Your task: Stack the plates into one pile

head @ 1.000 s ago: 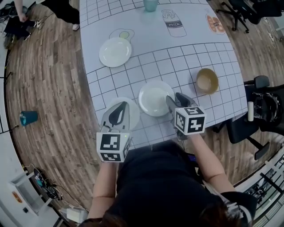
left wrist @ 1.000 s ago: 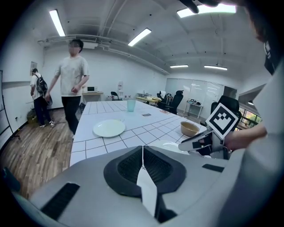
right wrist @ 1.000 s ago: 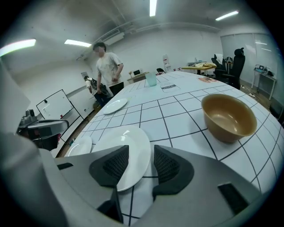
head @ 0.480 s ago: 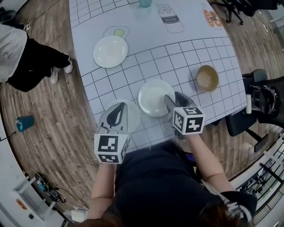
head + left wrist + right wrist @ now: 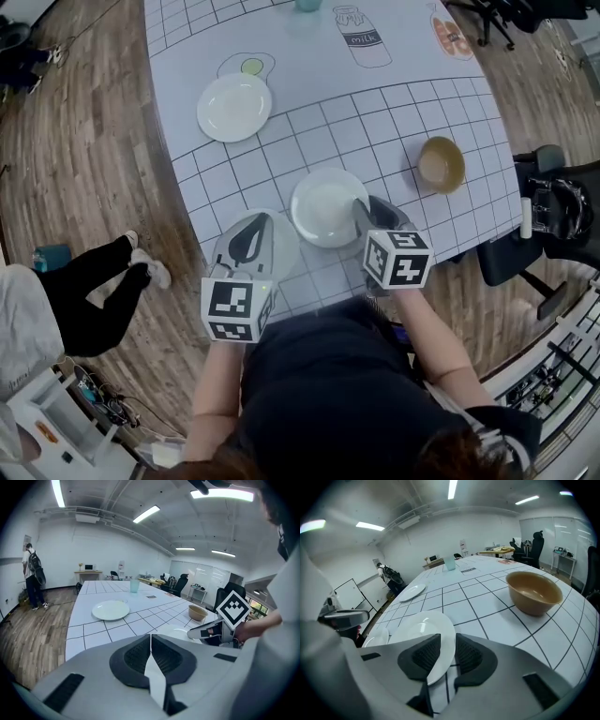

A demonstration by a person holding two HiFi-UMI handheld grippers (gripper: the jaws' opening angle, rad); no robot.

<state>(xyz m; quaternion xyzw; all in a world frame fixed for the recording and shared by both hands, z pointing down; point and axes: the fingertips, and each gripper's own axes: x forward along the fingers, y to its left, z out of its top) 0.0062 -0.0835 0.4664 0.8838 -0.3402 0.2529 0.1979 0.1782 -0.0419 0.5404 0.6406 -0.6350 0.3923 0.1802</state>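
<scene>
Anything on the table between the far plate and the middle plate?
Nothing. Between the far plate and the middle plate only bare gridded tablecloth shows, clearest in the head view; the left gripper view agrees.

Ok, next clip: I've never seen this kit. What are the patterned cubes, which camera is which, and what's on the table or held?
No robot here: a person holds a tool with tongs in each hand, and the patterned cubes are part of those tools. The head view comes from a camera on the person's head, looking down. The other two views come from cameras riding on each tool, looking along its tongs. On the gridded table lie three white plates and a brown bowl. The left tongs are shut on the rim of the near plate. The right tongs are closing around the rim of the middle plate, not yet pinching it. The far plate lies untouched.
</scene>
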